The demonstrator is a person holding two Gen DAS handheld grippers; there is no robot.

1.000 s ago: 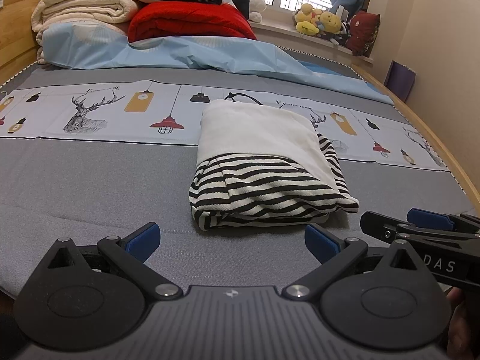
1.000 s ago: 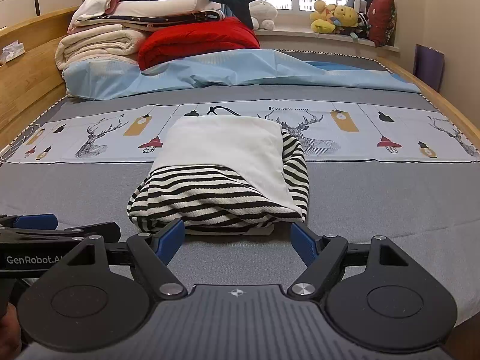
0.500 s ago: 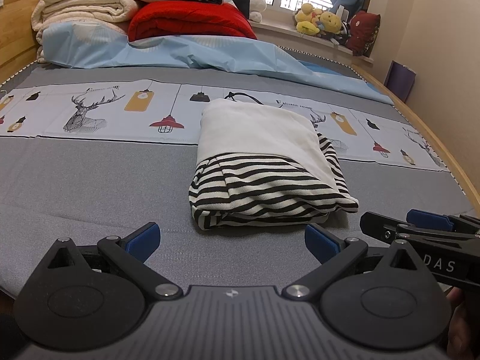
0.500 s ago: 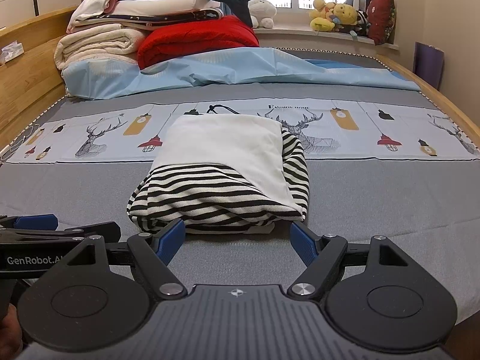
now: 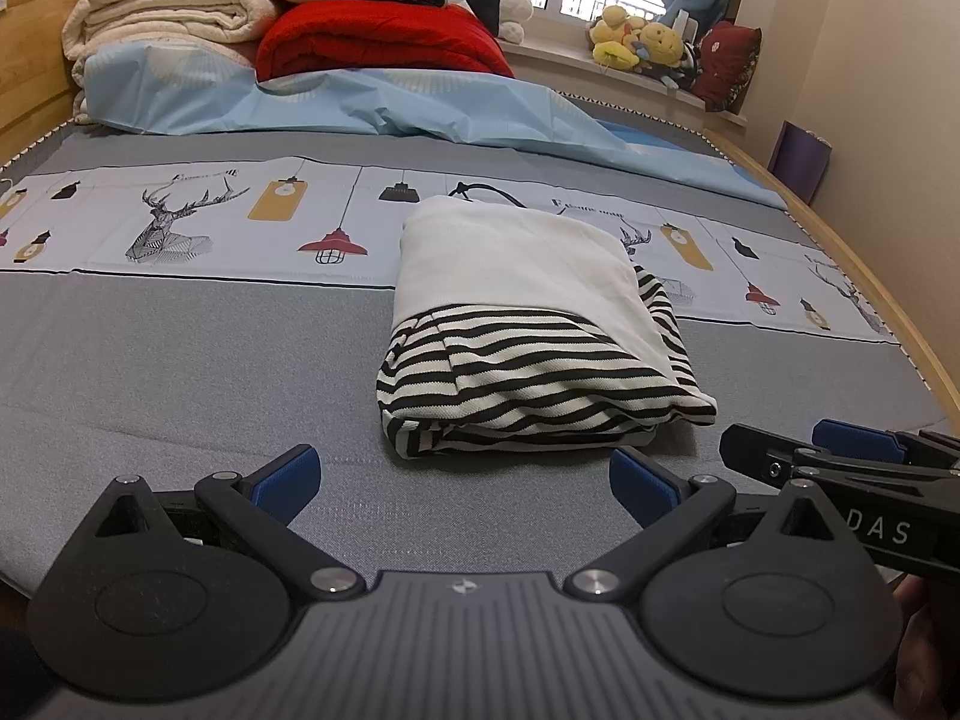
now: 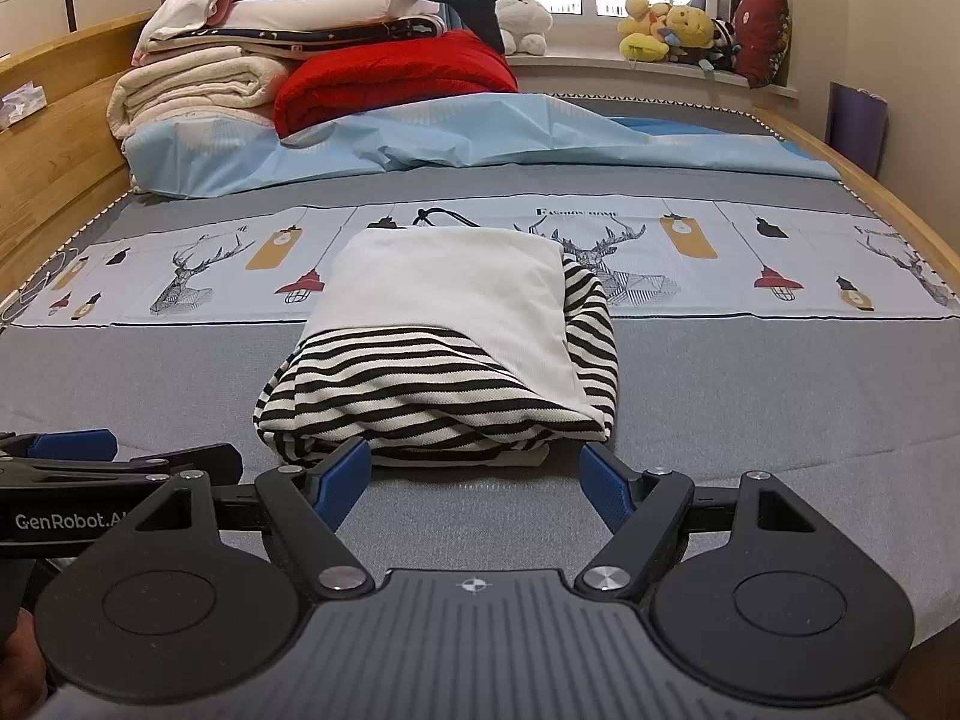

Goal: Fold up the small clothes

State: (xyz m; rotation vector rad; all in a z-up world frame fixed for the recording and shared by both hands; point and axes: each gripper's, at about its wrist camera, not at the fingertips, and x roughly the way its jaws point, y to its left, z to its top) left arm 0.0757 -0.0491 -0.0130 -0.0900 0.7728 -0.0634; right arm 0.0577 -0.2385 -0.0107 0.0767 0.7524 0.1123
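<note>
We hold our left gripper [image 5: 462, 477] low and level, its jaws spread wide with the blue pads [image 5: 287, 477] well apart and nothing between them. Our right gripper [image 6: 474, 483] sits the same way, jaws wide open, blue pads [image 6: 342, 480] gripping nothing. The two tools lie side by side at about the same height: from the left wrist view the right gripper [image 5: 840, 456] juts in at the right edge, and from the right wrist view the left gripper [image 6: 114, 459] shows at the left edge. A bit of our hand [image 5: 912, 642] shows beneath the right tool.
</note>
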